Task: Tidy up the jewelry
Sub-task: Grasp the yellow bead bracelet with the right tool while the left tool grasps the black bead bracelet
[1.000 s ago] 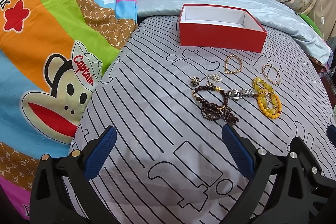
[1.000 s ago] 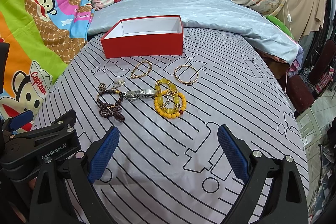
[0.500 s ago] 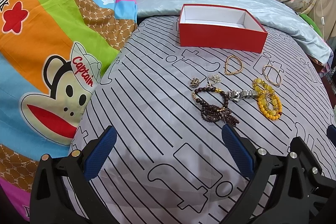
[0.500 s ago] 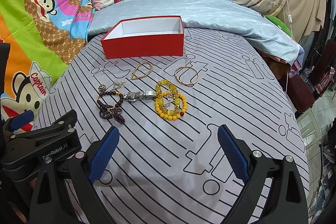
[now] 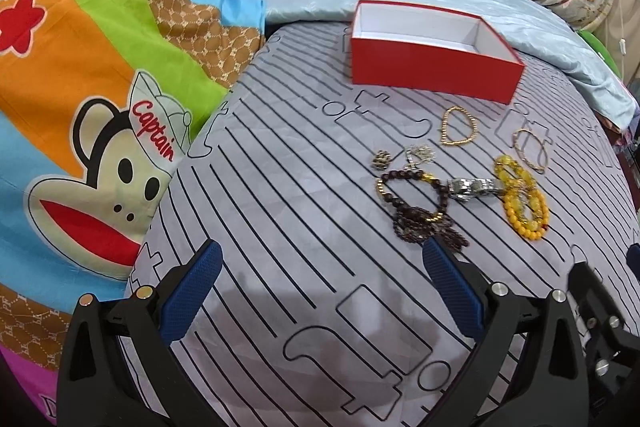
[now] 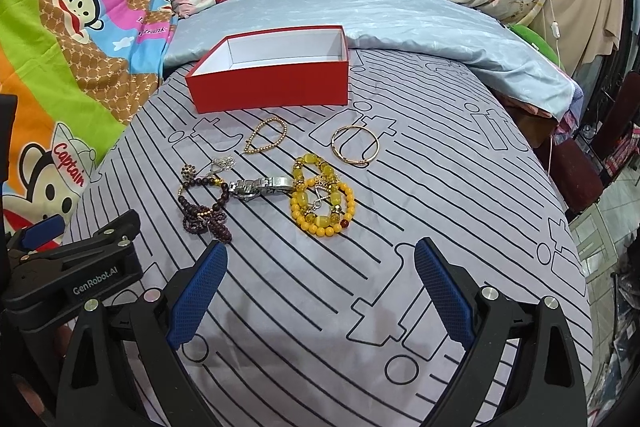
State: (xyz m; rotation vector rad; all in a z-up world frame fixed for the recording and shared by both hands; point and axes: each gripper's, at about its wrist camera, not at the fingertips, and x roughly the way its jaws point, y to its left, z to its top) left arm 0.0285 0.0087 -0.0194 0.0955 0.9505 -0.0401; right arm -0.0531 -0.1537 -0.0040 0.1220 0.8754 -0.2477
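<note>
Between my two pairs of jaws, nothing is held. Left gripper (image 5: 318, 283): jaws wide apart, hovering over the striped grey bedsheet (image 5: 280, 211). Right gripper (image 6: 320, 281): jaws likewise wide apart and empty, over the same sheet, beside the left.

Just ahead of the left jaws lies the dark bead bracelet (image 5: 416, 207), its tangled end close to my right-hand pad. Touching it further out: a silver watch (image 6: 260, 185), which in turn meets the yellow bead bracelets (image 6: 322, 205) lying straight ahead of the right jaws. Beyond these, apart from the heap: a small gold bead bracelet (image 6: 266, 137), a thin gold bangle (image 6: 355, 146), a small round ornament (image 5: 382, 159), and a silvery chain piece (image 5: 420, 153).

Judgement: no piece picked yet; step in hand is the first approach. Best done by taking the nearest item per gripper, the dark beads left, the yellow beads right. Lower until pads straddle a bunched section, close on the strand rather than the sheet, and lift slowly, since the watch touches both piles and may drag along.

Container: red box (image 6: 272, 83), lidless, white inside, at the far side of the jewelry on the sheet. What shows of its interior is empty; the floor behind the near wall is hidden.
</note>
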